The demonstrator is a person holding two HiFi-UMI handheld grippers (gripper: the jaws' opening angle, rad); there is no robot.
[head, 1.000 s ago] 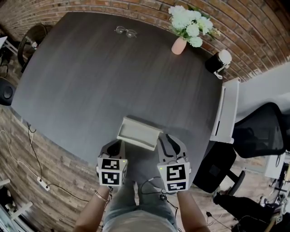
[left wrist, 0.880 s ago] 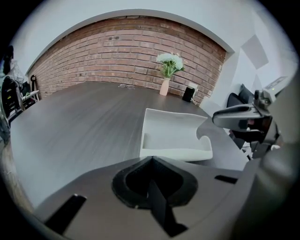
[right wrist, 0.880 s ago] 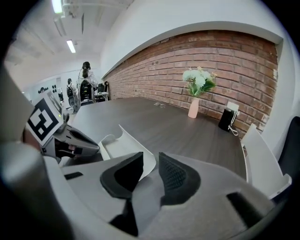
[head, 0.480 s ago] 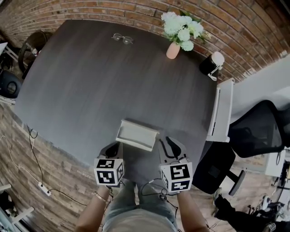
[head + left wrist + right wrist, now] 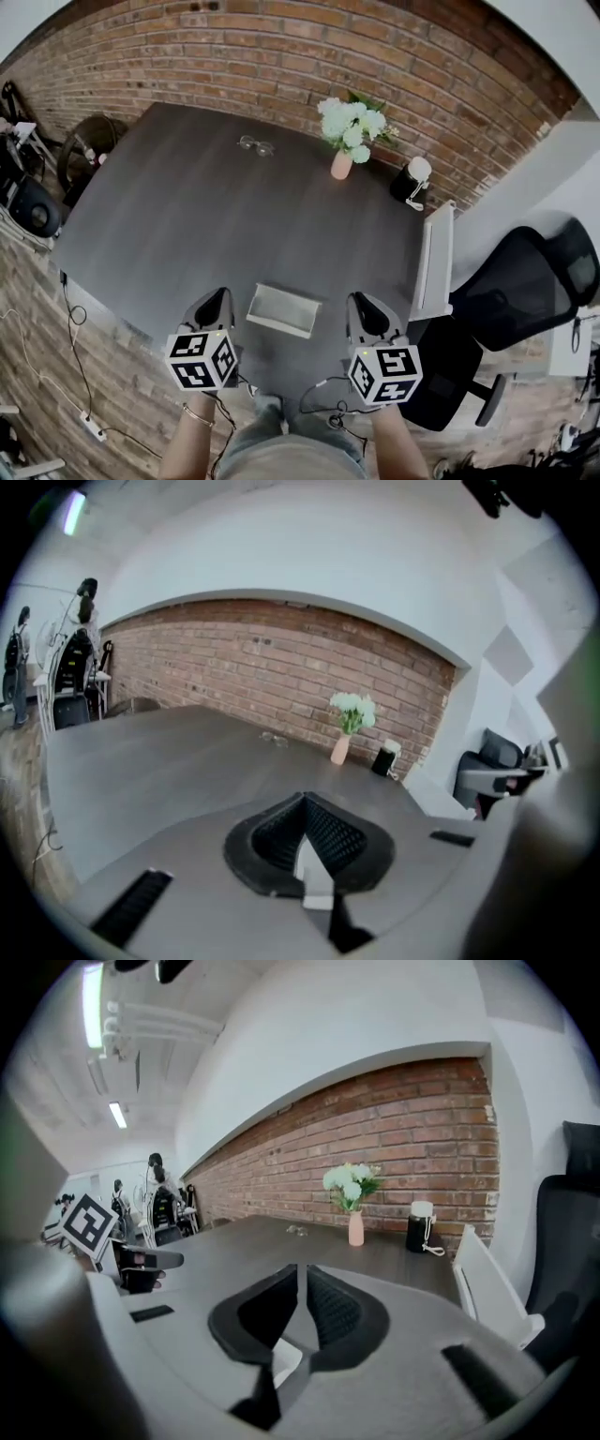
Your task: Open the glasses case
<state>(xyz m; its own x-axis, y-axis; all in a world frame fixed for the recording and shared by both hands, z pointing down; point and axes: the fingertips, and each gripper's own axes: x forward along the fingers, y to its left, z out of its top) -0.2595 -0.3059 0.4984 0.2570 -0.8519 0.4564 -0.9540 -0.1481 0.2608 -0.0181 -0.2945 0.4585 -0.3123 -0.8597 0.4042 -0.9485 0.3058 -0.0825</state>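
A pale grey rectangular glasses case [image 5: 284,310] lies flat near the front edge of the dark table [image 5: 187,216] in the head view. No gripper touches it. My left gripper [image 5: 214,305] hangs just left of the case, lifted off the table, with its jaws meeting at the tips and nothing in them. My right gripper [image 5: 367,314] hangs just right of the case, also lifted. Its jaws are closing, with only a thin slit left between the tips [image 5: 302,1274] and nothing between them. Both gripper views look out over the tabletop.
A pair of glasses [image 5: 255,144] lies at the table's far side. A pink vase of white flowers [image 5: 342,164] and a black container with a white top [image 5: 410,183] stand by the brick wall. A white panel [image 5: 431,258] and a black office chair [image 5: 525,281] are on the right.
Both grippers have risen off the table from the case's near corners and moved apart to either side of it. The right jaws have narrowed. The case has stayed in place.
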